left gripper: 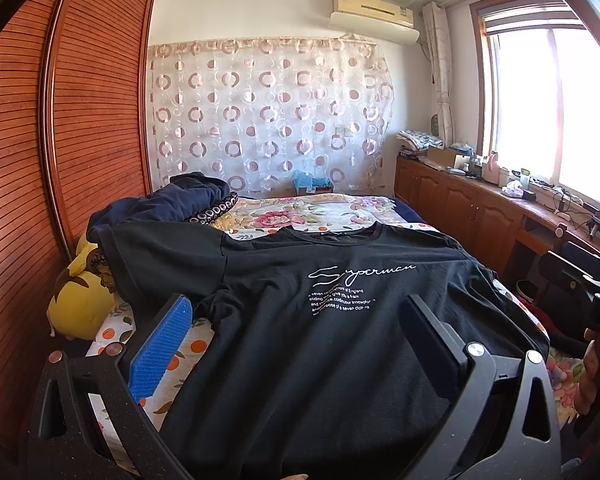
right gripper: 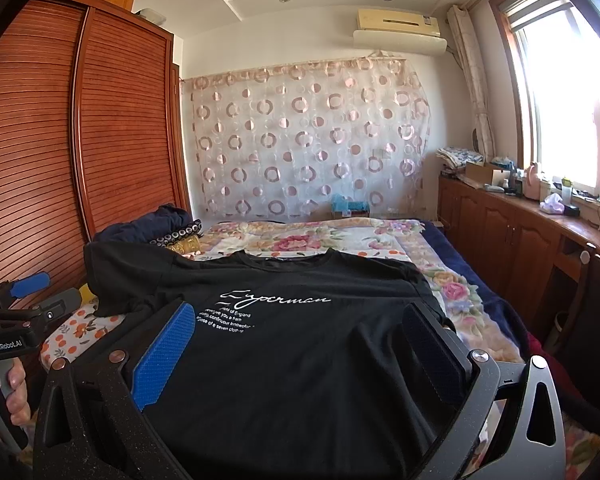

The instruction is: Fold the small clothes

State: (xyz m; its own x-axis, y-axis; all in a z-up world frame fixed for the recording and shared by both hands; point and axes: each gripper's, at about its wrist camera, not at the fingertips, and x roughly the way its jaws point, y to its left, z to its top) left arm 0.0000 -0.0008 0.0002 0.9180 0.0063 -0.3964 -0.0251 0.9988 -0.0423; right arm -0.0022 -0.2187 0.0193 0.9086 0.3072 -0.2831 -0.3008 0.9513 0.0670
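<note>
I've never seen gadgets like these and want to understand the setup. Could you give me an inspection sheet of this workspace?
Surface: bed with floral and orange-print covers.
Job's things: black T-shirt spread flat, print side up, white script on chest; left sleeve rumpled.
Clutter: dark blue clothes pile and yellow plush toy by the wardrobe.
Grippers: left gripper and right gripper both open above the shirt, holding nothing.
Cables: some wires on the window counter.
Surroundings: wooden wardrobe, circle-pattern curtain, air conditioner, bright window.
</note>
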